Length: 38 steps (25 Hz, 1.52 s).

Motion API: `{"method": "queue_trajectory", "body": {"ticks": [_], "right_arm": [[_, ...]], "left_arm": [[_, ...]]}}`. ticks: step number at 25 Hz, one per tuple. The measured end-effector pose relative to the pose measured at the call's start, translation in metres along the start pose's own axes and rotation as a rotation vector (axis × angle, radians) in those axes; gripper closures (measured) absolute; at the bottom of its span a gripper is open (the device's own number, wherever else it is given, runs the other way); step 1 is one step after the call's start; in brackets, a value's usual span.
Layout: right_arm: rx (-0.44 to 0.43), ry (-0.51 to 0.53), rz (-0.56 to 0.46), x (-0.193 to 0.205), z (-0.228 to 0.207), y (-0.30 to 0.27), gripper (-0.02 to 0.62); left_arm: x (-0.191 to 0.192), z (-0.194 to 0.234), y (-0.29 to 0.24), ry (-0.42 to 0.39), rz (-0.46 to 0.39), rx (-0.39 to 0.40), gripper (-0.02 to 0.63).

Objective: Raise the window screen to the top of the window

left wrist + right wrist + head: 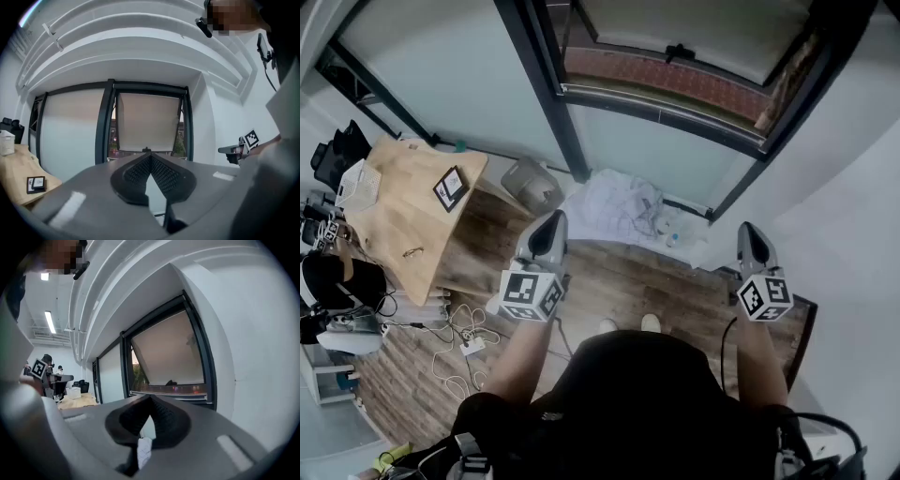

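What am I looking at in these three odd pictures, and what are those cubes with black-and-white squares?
There is no robot here. A person holds a two-jaw tool in each hand. The head view comes from a camera on the person's head, looking down at the left gripper and the right gripper. The patterned cubes are part of those tools. The other two pictures come from cameras riding on each gripper, looking along its jaws. Both pairs of jaws are closed and hold nothing. Ahead is a dark-framed window with a pale window screen. The screen has a small handle on its lower edge, and a strip of outdoors shows below it. At the left stands a wooden table with a few small things on it.
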State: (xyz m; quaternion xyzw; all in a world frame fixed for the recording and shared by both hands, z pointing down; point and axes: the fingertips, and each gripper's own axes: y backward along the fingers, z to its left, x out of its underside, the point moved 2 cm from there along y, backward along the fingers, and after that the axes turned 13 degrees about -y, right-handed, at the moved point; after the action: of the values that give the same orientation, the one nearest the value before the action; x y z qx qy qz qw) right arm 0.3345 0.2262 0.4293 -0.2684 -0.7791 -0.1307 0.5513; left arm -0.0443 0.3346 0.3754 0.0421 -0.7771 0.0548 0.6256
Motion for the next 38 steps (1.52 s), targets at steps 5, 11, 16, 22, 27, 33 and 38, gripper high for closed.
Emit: {"method": "queue_trajectory", "body": {"ticks": [5,11,16,22,27,33,38], "right_arm": [[0.003,0.001,0.013,0.0,-0.013,-0.002,0.597],[-0.011,0.0,0.005,0.001,-0.021,-0.01,0.597],[-0.03,-0.027,-0.024,-0.006,-0.032,-0.018,0.597],[-0.06,-0.045,0.02,0.001,-0.058,-0.031,0.597],[-0.105,-0.088,0.085,0.015,-0.072,-0.053,0.597],[-0.1,-0.105,0.083,0.021,-0.064,-0.1,0.597],[-0.017,-0.135,0.086,0.033,-0.064,-0.15,0.597]], "left_arm": [[-0.005,-0.008,-0.004,-0.006,0.0,-0.008,0.6],[-0.007,-0.012,-0.008,-0.013,0.011,-0.029,0.6],[-0.009,-0.017,-0.018,-0.019,0.023,-0.045,0.6],[-0.008,-0.035,-0.041,-0.041,0.029,-0.046,0.6],[0.003,-0.039,-0.057,-0.032,0.065,-0.064,0.6],[0.018,-0.013,-0.089,-0.047,0.068,-0.029,0.6],[0.044,0.035,-0.141,-0.019,0.067,0.022,0.6]]}}
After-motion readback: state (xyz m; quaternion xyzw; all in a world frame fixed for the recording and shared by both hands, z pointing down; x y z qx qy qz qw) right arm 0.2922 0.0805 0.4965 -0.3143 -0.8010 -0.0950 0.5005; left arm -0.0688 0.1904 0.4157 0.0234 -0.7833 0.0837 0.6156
